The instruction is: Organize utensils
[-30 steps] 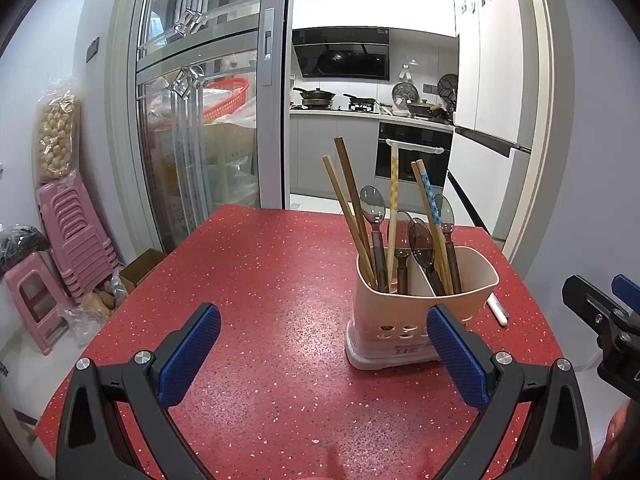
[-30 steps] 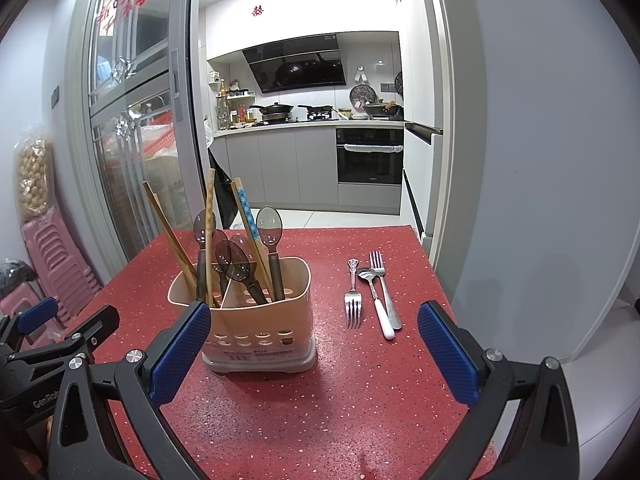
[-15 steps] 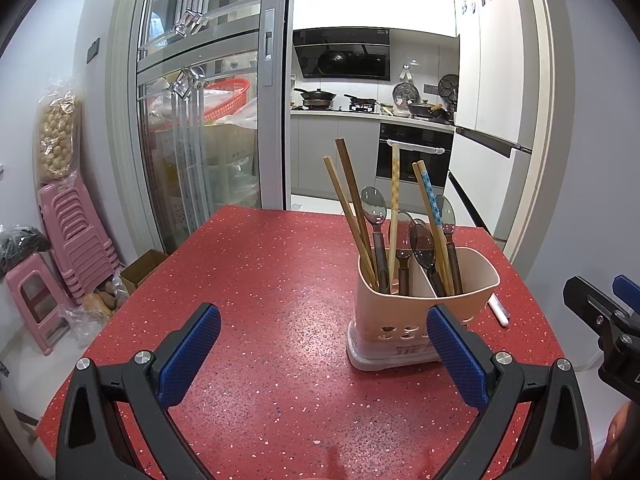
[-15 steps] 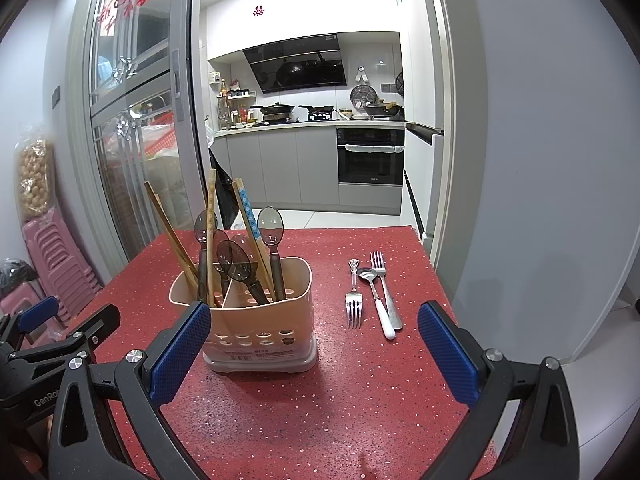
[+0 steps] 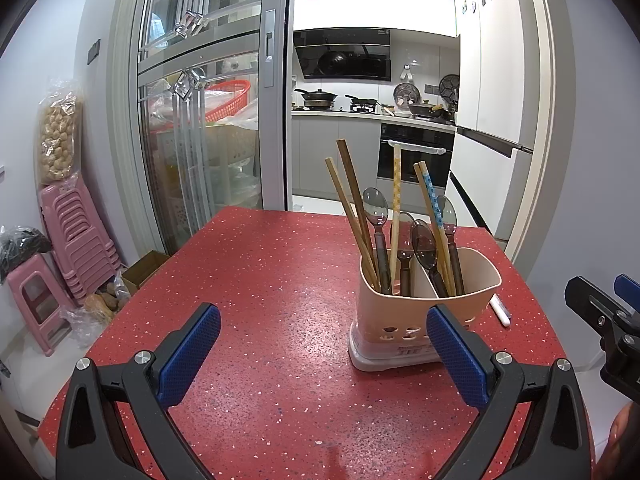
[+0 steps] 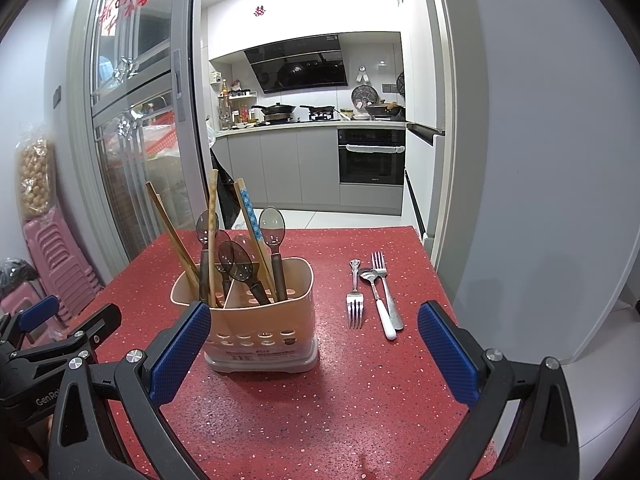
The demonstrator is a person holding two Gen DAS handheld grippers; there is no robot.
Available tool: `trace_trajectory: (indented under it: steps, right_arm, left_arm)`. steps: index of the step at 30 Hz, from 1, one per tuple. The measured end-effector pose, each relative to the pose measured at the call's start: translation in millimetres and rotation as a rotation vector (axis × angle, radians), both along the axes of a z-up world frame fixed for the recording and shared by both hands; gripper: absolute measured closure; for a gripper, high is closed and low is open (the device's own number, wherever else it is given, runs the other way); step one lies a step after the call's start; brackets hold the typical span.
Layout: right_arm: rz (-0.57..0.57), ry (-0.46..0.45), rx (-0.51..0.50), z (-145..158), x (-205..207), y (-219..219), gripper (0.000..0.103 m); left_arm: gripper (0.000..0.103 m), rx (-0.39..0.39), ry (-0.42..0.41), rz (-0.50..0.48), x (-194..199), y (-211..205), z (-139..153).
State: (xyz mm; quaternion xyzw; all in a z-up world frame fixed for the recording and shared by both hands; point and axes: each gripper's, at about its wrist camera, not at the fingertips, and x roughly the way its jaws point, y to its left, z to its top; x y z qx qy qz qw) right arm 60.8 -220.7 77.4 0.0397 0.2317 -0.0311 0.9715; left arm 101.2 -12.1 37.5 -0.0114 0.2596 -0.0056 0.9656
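Utensils still loose, two silver forks and a white-handled spoon, are seen right of centre on the red speckled table, just beside the beige plastic holder of chopsticks and spoons. Both the right tool and the left tool are held spread and empty. One handle should probably be pinched at a time, then lowered upright into a compartment.

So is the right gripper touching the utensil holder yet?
Apart. In the right wrist view the right gripper is open and its left finger only overlaps the utensil holder in the image, nearer the camera.
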Motion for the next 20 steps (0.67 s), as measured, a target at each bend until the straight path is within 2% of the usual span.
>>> trace_trajectory:
  steps: [20]
  right_arm:
    - [0.004,0.002,0.001,0.0,0.5,1.3,0.0]
  left_arm:
    - [0.0,0.004,-0.002,-0.013,-0.5,-3.9,2.3]
